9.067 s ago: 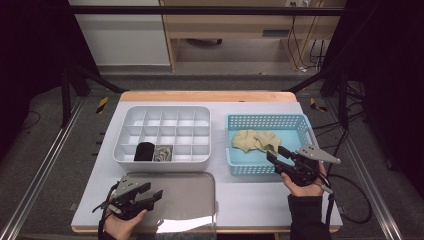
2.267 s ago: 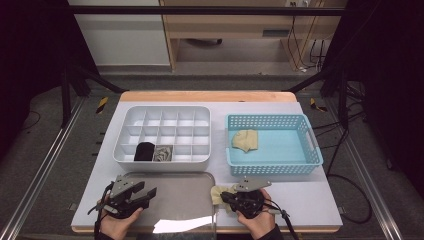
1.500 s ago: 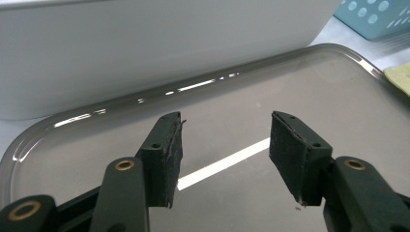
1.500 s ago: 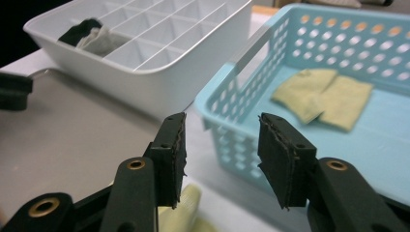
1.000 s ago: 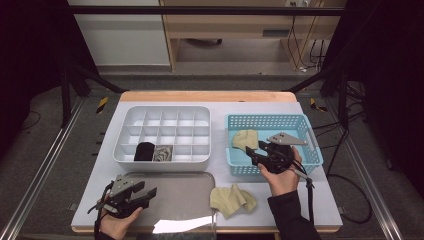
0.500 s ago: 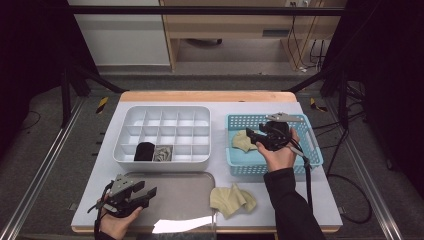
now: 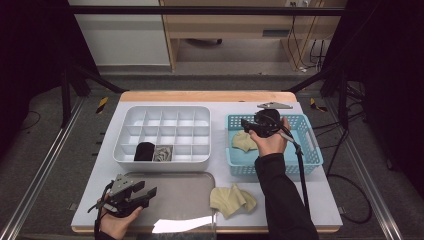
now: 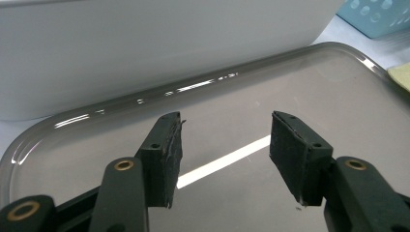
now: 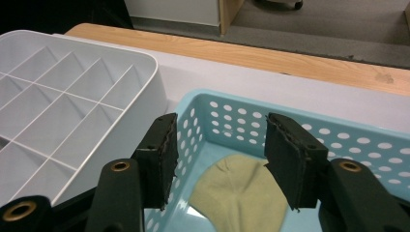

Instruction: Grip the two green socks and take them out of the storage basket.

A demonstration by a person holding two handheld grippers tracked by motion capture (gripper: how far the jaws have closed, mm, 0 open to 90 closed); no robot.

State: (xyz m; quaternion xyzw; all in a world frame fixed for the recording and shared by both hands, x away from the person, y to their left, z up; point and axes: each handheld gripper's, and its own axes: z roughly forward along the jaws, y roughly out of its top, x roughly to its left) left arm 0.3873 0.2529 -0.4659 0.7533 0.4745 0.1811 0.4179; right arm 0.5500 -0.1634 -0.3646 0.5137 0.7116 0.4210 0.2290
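Note:
My right gripper (image 7: 246,125) hangs open and empty over the back left part of the blue perforated basket (image 7: 311,150). Just below its jaws, on the basket floor, lies a beige cloth (image 7: 243,141). In the right gripper view the same beige cloth (image 9: 241,199) lies under the open right gripper (image 9: 220,154), inside the basket (image 9: 290,104). A second beige cloth (image 7: 232,200) lies crumpled on the table near the front edge. My left gripper (image 7: 149,194) rests open over the grey tray (image 7: 185,187). The left gripper (image 8: 225,150) has nothing between its pads, with the grey tray (image 8: 300,92) beneath.
A white divided organiser (image 7: 162,117) stands left of the basket, with a black item (image 7: 145,151) and a grey item (image 7: 161,153) in two front cells. Its side wall (image 8: 145,48) rises just beyond the grey tray. A wooden strip (image 7: 205,96) edges the table's far side.
My right gripper has moved from the basket's front towards its back left corner, staying open. The left gripper has stayed put. Earlier, one beige cloth went from the basket to the table.

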